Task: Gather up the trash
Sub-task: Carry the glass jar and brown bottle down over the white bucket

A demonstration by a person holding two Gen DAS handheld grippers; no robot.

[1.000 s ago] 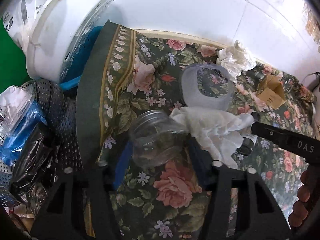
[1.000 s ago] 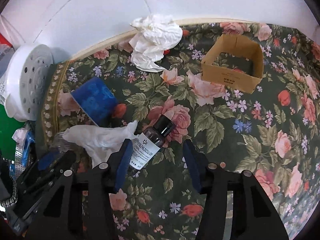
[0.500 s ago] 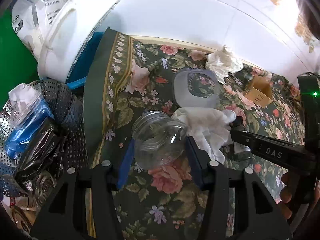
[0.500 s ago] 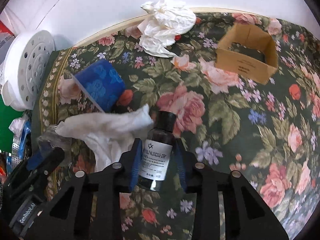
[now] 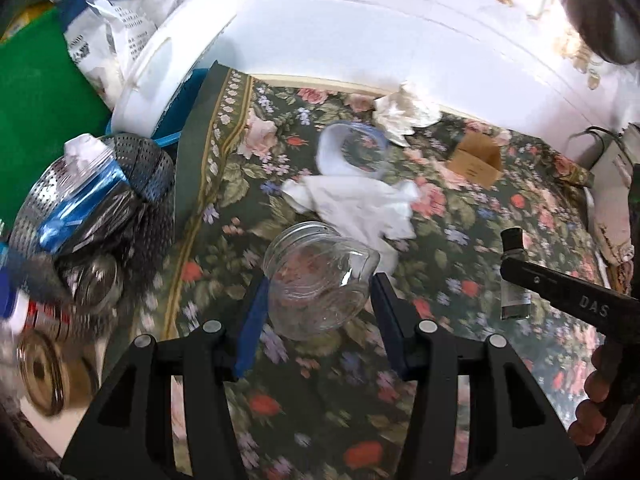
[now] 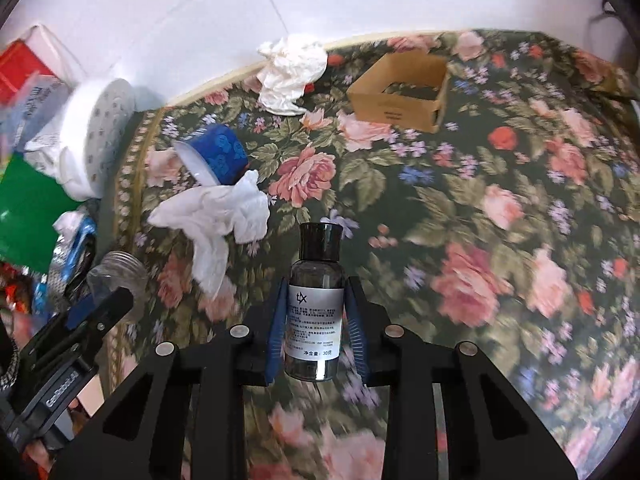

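1. Our right gripper is clamped on a small dark bottle; its blue pads press the white label on both sides, and the black cap points away from us. The jaws have just been closing onto it.
2. Our left gripper is clamped on a clear glass jar lying tilted between the pads, its open threaded mouth up and to the left.
3. Both held things hang above the floral tablecloth.
4. Just beyond the jar lies a crumpled white tissue, touching a blue-patterned paper cup on its side.
5. Farther back, near the wall, sit another tissue wad and an open cardboard box.
6. At the cloth's left edge, a perforated metal basket holds wrappers and other trash.
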